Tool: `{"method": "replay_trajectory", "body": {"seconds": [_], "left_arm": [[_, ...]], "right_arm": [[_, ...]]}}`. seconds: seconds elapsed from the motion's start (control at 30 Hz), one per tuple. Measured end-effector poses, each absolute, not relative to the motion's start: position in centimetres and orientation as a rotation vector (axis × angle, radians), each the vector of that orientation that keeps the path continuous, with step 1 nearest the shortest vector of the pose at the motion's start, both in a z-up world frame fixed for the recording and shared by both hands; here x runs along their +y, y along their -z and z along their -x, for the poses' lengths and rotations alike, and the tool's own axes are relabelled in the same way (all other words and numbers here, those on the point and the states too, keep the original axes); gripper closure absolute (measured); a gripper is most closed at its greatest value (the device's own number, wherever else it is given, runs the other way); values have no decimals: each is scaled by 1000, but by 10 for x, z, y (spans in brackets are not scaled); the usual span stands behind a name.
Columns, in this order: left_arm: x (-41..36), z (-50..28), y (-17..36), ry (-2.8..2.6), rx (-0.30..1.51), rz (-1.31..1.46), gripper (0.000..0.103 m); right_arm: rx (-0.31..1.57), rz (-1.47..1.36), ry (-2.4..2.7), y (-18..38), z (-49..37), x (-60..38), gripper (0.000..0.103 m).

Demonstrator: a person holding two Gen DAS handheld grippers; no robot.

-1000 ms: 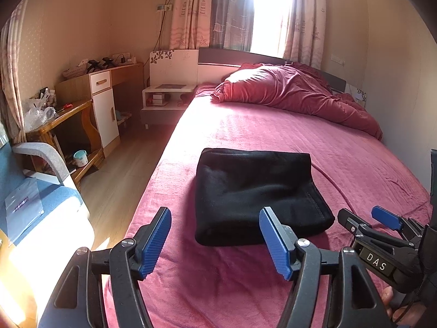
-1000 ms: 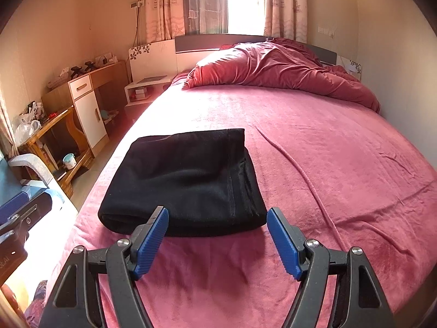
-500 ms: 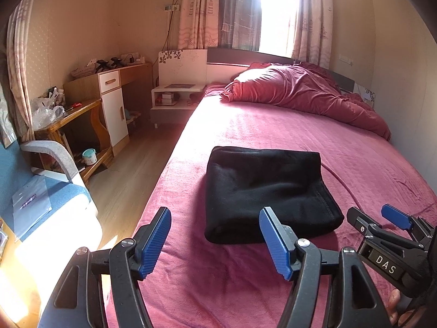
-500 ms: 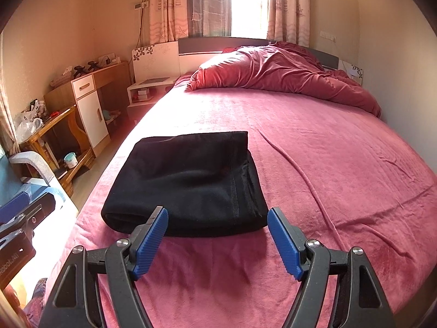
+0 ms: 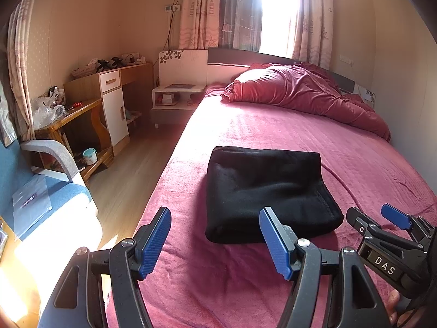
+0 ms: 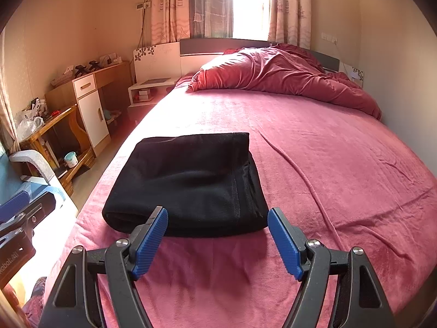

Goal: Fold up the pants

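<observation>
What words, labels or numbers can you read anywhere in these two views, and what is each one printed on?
"DAS": white letters on a dark tag on the body of the right gripper, seen in the left wrist view.
"robot.AI", first letters cut off by the frame edge: on the body of the left gripper, seen in the right wrist view.
Clear plastic bag on the blue chair: dark print, too blurred to read.
Black folded pants: no label visible.

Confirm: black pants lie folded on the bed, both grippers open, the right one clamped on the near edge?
Not clamped. In the right wrist view the right gripper is open and short of the folded pants. The left gripper is open too, on the bed.
</observation>
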State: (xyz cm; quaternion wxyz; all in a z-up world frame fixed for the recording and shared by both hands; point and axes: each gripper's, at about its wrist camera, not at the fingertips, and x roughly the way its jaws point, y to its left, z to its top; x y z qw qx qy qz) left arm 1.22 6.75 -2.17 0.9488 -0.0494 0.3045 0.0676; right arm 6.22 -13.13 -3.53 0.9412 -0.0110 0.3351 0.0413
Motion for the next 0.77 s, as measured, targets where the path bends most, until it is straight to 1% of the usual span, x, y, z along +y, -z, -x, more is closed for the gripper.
{"method": "replay_trajectory", "body": {"seconds": [0.6,0.67,0.7,0.77], "left_arm": [[65,-10,20,-135,607,80,34],[65,-8,18,-141,589,79,36],[66,-8,18,-136,587,86,39],[66,-9,17,-137,588,87,40]], "right_arm": [[701,26,-77,41,-62,-134,26],[705,24,-72,43,-63,-136,26],[706,25,-71,44,-63,-137,26],[713,22,-66,47,-65,-140,26]]}}
